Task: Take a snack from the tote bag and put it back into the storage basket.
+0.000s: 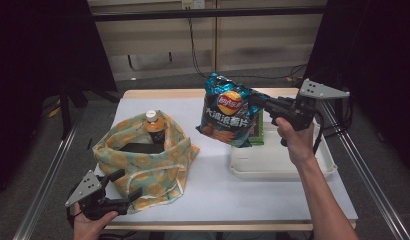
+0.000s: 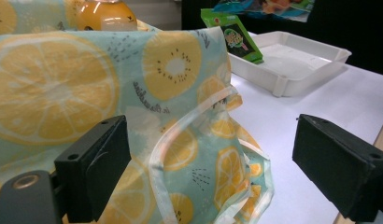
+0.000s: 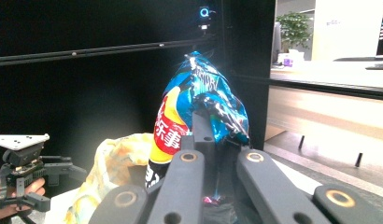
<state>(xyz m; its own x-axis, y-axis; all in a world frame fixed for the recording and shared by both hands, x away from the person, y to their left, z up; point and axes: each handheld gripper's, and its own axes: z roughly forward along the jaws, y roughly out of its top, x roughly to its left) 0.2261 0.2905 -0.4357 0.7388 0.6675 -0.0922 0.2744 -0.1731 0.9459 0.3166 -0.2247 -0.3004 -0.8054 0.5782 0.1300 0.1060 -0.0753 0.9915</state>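
Right tool (image 1: 260, 102), clamped on chip bag (image 1: 228, 111), held mid-frame above white table (image 1: 213, 180); left tool (image 1: 124, 184), jaws wide, beside lemon-print bag (image 1: 143, 160) at lower left.

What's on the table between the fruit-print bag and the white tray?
Nothing: in the high view the table is bare between the fruit-print bag and white tray.

bottle (image 1: 154, 127): lower body hidden in bag (image 1: 143, 165) | green packet (image 1: 258, 131): mostly behind chip bag (image 1: 228, 112)
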